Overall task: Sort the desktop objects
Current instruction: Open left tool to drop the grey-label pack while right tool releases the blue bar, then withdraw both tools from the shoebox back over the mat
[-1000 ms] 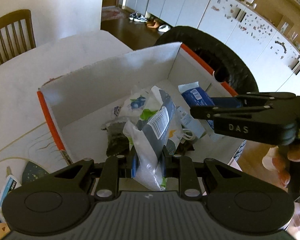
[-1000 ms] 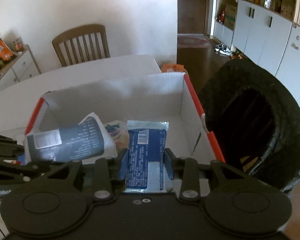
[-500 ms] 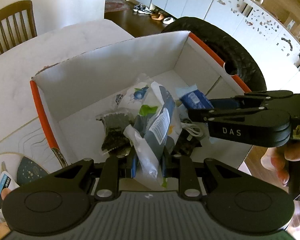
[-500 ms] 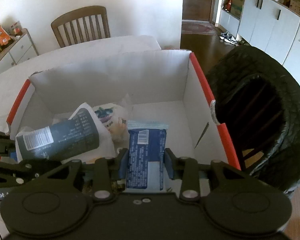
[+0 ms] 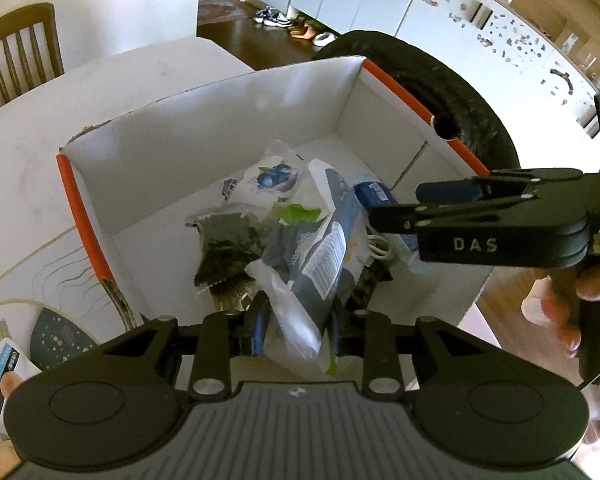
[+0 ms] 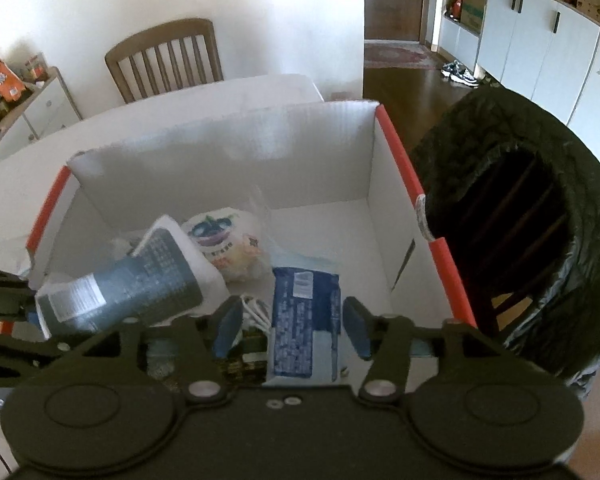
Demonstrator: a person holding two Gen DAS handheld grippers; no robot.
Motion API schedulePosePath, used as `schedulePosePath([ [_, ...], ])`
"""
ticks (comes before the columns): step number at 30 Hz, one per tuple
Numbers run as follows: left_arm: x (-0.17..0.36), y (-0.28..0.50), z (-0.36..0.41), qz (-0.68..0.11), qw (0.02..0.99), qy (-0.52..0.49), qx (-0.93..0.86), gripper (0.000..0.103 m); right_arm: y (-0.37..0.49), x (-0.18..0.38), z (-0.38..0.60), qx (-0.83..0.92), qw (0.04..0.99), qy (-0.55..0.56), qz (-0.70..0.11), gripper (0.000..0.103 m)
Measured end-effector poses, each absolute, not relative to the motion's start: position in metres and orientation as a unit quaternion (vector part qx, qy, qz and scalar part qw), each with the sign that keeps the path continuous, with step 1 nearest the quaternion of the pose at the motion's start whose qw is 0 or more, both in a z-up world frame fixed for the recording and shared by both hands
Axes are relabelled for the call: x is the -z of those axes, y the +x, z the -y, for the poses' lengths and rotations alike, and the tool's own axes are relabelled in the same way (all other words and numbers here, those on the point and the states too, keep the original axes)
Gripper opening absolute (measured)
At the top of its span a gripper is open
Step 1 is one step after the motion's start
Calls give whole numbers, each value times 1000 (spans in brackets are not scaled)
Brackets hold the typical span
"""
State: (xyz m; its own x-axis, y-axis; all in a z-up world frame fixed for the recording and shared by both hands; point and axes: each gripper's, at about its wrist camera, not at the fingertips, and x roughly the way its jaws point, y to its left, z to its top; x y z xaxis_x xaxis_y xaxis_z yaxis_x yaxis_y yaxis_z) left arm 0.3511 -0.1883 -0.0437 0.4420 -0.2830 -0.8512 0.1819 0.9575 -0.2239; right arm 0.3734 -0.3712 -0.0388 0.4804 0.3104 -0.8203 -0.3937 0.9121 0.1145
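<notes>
A white cardboard box [image 5: 78, 216] with orange edges sits on the table, with several packets in it. My left gripper [image 5: 297, 330] hangs over its near side. The pads still press a grey and white bag [image 5: 320, 248], and the jaws are starting to open. My right gripper [image 6: 292, 328] is open and opening wider over the box [image 6: 396, 148]. A blue packet [image 6: 304, 320] lies between its fingers, clear of both pads. The right gripper [image 5: 396, 208] also reaches in from the right in the left wrist view, and the grey bag [image 6: 140, 284] shows in the right wrist view.
A black-lined bin [image 6: 500, 160] stands close against the box's right side. Inside the box lie a blueberry pouch [image 5: 272, 176], a dark packet [image 5: 224, 248] and a white cable [image 5: 378, 250]. A wooden chair [image 6: 164, 60] stands behind the table. A card [image 5: 4, 368] lies left of the box.
The right jaws have spread off the blue packet, which has dropped onto the box floor. The grey bag has tipped further into the box, still between the left pads.
</notes>
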Motion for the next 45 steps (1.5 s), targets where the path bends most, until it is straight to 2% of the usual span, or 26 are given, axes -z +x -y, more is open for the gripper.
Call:
schedulePosePath([
  [8,34,341,184,-500,853,-46,144,29,362,23,375,-210,864,-33,-456,60],
  [11,27,335,183,-493,855,-46,152,29,358,18,378,-209,866,-25,-453,64],
  [21,4,311,175,-462,869,-45,174,29,335,-4,382,-216,875,-9,-432,65],
  [41,-15,262,138,-416,887,-53,192,29,269,-37,359,-223,893,5,-391,74],
  [43,-16,256,133,-415,888,-53,190,32,262,-37,353,-219,897,-4,-384,80],
  [44,-16,253,130,-414,888,-56,191,42,258,-38,350,-218,899,-10,-379,81],
  [45,-16,250,127,-413,888,-58,193,60,254,-38,347,-218,901,-15,-376,81],
])
